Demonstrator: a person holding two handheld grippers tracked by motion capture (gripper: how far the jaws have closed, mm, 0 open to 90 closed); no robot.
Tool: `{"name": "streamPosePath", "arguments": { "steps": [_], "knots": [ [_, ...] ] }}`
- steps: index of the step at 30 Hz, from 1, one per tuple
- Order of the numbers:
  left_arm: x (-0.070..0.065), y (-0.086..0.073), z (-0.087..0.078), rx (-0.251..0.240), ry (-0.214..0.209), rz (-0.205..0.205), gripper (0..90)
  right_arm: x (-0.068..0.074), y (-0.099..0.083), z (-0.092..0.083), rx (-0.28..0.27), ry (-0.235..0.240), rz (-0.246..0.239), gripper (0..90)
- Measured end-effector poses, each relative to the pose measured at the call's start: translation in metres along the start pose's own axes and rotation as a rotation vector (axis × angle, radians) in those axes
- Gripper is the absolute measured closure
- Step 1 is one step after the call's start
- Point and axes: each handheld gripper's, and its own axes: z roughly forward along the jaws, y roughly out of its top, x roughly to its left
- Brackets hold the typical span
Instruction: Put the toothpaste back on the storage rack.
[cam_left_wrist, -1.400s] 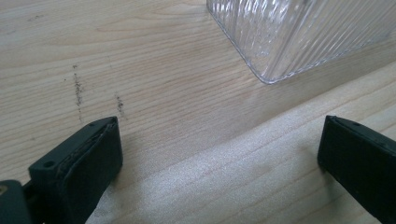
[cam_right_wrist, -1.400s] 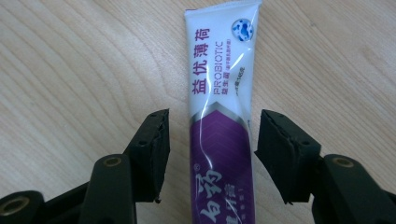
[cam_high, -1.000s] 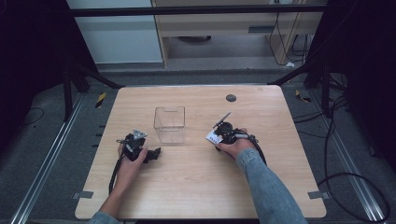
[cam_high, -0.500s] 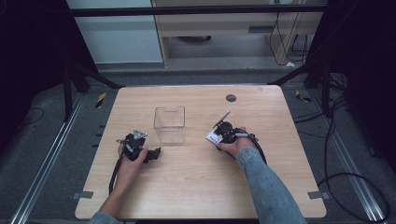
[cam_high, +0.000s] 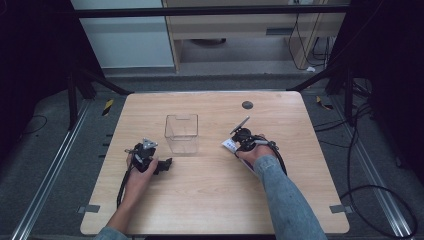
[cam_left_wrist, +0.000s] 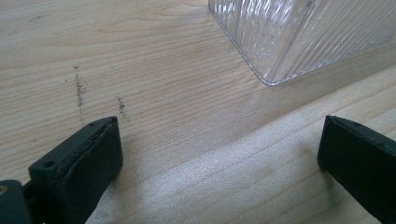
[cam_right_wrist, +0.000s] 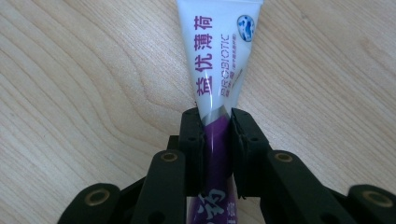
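Where the right gripper (cam_right_wrist: 216, 135) is seen in its own view, a tube (cam_right_wrist: 218, 60) of white and purple colour is clamped between its two black jaws, which have just been closing on it. The purple part is pressed by the pads, and the flat white end reaches out past the fingertips over the wooden table (cam_right_wrist: 70, 84). From the high view, the tube (cam_high: 229, 145) is found on the right half of the table (cam_high: 210, 200), at the tip of the right gripper (cam_high: 239, 141), which is held by the right hand (cam_high: 255, 150).

A clear plastic box (cam_high: 181, 133) is placed just left of the tube, near the middle of the table, with a small gap between them. Nothing is seen inside it, but its ribbed walls make this hard to judge. Left of the box, the left gripper (cam_high: 161, 164) is held by the left hand (cam_high: 137, 167) low over the table. In the left gripper view, its jaws are spread wide apart with only bare wood between them, and a corner of the box (cam_left_wrist: 299, 37) is cut off at the upper edge.

A small dark round spot (cam_high: 247, 105) is seen near the far edge; it cannot be made out what it is. The printed text on the tube is partly hidden by the jaws.
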Motion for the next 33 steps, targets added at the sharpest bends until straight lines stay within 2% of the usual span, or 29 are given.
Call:
{"name": "streamPosePath", "arguments": {
  "steps": [2,6,8,18,21,23,27,33],
  "knots": [
    [0.0,0.0,0.0,0.0,0.002,-0.002,0.0,0.0,-0.001,0.0,-0.018,0.007,-0.012,76.9],
    [0.0,0.0,0.0,-0.001,0.002,-0.004,0.0,0.002,-0.003,-0.004,-0.046,-0.012,-0.017,77.7],
    [0.0,0.0,0.0,-0.001,0.002,-0.003,0.0,0.004,-0.003,-0.01,-0.081,-0.009,0.001,77.8],
    [0.0,0.0,0.001,-0.002,0.003,-0.004,0.0,0.012,0.012,-0.048,-0.312,-0.01,0.012,77.8],
    [0.0,0.0,0.0,-0.002,0.003,-0.004,0.0,0.019,0.018,-0.06,-0.4,-0.022,0.021,77.8],
    [0.0,0.0,0.0,-0.001,0.003,-0.004,0.0,0.024,0.021,-0.065,-0.447,-0.026,0.016,77.8],
    [0.0,0.0,0.0,-0.001,0.003,-0.004,0.0,0.034,0.031,-0.076,-0.539,-0.028,0.033,77.9],
    [0.0,0.0,0.0,-0.001,0.003,-0.003,0.0,0.045,0.053,-0.09,-0.655,-0.02,0.05,77.9]
  ]
}}
